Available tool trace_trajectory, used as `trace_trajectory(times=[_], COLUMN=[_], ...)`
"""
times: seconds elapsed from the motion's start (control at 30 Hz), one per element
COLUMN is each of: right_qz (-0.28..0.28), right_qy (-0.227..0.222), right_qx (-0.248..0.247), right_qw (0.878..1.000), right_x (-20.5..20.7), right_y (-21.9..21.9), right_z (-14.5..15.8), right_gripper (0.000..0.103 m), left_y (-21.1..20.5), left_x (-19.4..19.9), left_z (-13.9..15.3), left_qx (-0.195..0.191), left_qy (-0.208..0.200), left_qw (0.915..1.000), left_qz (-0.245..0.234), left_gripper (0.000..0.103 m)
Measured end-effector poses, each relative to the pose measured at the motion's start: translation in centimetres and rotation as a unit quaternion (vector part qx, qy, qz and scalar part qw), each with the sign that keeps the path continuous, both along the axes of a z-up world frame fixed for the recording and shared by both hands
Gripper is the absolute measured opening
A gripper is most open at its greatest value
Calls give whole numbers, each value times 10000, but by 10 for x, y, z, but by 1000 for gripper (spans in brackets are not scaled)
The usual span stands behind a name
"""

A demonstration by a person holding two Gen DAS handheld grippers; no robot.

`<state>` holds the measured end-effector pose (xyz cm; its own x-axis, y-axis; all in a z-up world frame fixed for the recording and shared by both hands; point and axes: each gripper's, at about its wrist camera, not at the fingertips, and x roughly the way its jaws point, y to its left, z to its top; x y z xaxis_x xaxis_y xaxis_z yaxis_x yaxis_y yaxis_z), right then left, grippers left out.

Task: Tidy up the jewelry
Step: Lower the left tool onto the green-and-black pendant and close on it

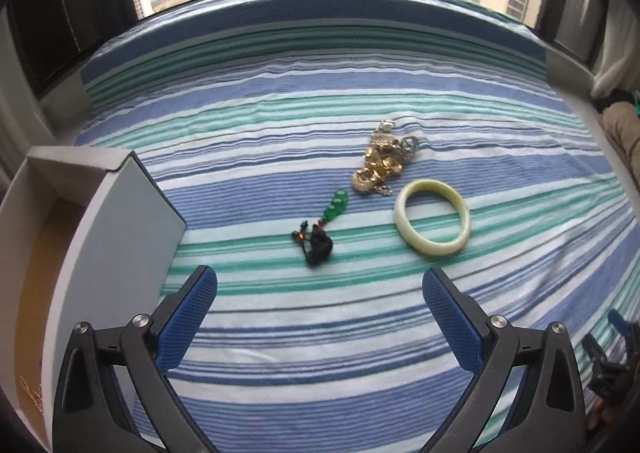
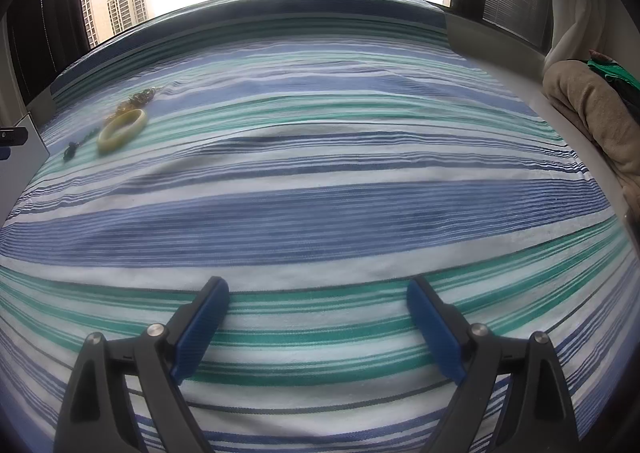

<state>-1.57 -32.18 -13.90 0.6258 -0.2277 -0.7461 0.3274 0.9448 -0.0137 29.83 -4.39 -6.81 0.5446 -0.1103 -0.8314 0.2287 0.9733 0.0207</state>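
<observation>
Two grippers hover over the striped cloth (image 1: 320, 353), both with their blue-padded jaws spread wide and nothing between them. The left gripper (image 1: 320, 285) points toward the jewelry; the right gripper (image 2: 318, 293) is over bare stripes, well apart from every piece.

Taking the pale green bangle (image 1: 432, 218) as the landmark: it lies flat on the cloth, beyond the left gripper's right fingertip and a little to the right of the gap between the jaws. Left of the bangle, apart from it, lies a green bead pendant (image 1: 337, 205) whose dark knotted cord (image 1: 316, 245) trails back toward the gripper. Just beyond the bangle and slightly left sits a tangled pile of gold jewelry (image 1: 380, 165), its near edge close to the bangle's far rim; whether they touch cannot be told. Well to the left of the bangle, past the pendant, stands an open white box (image 1: 120, 221) with a brown floor inside.

From the right wrist view the bangle (image 2: 122, 124) appears far off to the left, with the gold pile (image 2: 136, 101) behind it and the pendant cord (image 2: 71, 151) to its left. Far right of the bangle, off the cloth's edge, lies a bundled beige fabric (image 2: 592, 121).
</observation>
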Motion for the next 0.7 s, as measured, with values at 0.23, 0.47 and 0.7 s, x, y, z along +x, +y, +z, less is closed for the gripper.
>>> trace_trajectory(times=[0.23,0.47,0.7], right_qz=[-2,-2,-3], right_qy=[-1,0,0], right_qx=[0,-2,0], right_qw=[10000,10000,10000], right_x=[-1,0,-1], right_y=[0,0,0], right_z=[0,0,0], right_gripper=[93,93,93], left_y=[-2,-14,-19], left_x=[49,44,37], left_z=[-51,-65,-59], left_qx=[91,178,242], left_qy=[343,168,241], left_qw=[9985,9993,9993], left_qz=[406,296,115], left_gripper=[90,61,11])
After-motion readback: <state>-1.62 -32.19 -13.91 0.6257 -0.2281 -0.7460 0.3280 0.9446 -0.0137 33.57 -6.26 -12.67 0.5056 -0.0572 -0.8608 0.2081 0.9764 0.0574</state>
